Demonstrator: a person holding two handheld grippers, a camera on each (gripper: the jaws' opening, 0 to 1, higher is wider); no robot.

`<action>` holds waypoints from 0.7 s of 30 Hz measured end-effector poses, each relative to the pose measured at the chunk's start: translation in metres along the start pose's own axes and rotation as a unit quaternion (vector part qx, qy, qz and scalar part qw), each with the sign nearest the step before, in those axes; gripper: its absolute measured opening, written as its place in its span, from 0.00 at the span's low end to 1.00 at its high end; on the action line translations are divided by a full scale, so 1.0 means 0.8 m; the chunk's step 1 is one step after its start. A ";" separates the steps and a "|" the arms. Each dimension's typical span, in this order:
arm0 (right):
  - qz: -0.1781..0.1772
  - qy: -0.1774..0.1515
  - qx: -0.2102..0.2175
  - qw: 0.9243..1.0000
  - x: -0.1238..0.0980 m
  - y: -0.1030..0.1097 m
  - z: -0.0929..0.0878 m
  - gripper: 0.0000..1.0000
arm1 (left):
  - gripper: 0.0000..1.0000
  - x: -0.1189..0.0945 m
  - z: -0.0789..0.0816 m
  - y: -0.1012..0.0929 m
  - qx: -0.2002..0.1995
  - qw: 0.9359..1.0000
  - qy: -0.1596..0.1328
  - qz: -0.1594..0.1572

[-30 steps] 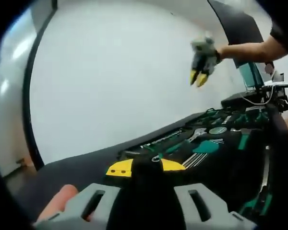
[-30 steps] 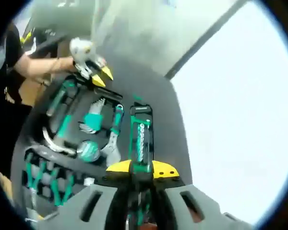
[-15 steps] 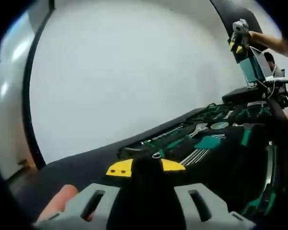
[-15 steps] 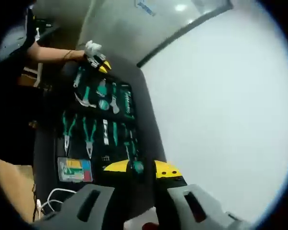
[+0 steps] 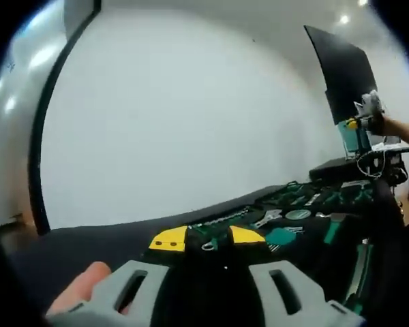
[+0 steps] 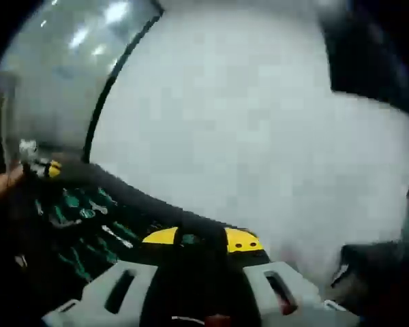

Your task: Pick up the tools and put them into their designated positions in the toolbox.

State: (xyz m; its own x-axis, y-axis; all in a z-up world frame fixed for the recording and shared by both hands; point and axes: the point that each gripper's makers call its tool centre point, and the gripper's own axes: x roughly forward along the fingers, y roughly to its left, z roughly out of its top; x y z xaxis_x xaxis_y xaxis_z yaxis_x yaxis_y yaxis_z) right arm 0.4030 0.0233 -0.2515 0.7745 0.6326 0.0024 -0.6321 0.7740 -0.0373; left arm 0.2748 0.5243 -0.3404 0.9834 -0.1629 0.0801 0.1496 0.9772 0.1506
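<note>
The left claw [image 5: 206, 238], yellow-tipped, sits low over the open toolbox [image 5: 307, 218]. Green-handled tools [image 5: 284, 235] lie in it. The right claw [image 5: 365, 114] is raised far off.

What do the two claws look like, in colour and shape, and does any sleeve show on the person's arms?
Each claw has a grey frame with two slotted openings at its base and two dark jaws with yellow tips; small dark dots mark the yellow. This holds for the left claw and the right claw. Seen from afar, the right claw looks pale grey with yellow tips. No sleeve can be made out.
</note>
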 end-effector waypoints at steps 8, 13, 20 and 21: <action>0.060 -0.083 0.065 0.993 0.043 0.010 -0.040 0.22 | 0.17 0.000 -0.002 -0.010 -0.052 0.999 0.009 -0.002; 0.086 -0.096 0.054 0.990 0.063 0.016 -0.071 0.22 | 0.17 -0.005 0.007 0.000 -0.098 0.995 -0.014 0.010; 0.125 -0.130 0.092 0.979 0.071 0.015 -0.078 0.26 | 0.18 -0.008 0.033 0.008 -0.128 0.989 -0.075 0.009; 0.129 -0.132 0.096 0.978 0.069 0.015 -0.076 0.24 | 0.18 -0.009 0.034 -0.006 -0.127 0.989 -0.071 0.008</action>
State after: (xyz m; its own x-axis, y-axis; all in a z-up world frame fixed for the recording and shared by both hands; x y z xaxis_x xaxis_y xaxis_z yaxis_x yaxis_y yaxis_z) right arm 0.4399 0.0658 -0.3129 0.5713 0.7731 0.2758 -0.8183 0.5625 0.1184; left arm 0.2645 0.5171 -0.3146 0.9644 -0.1462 0.2202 0.1720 0.9797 -0.1029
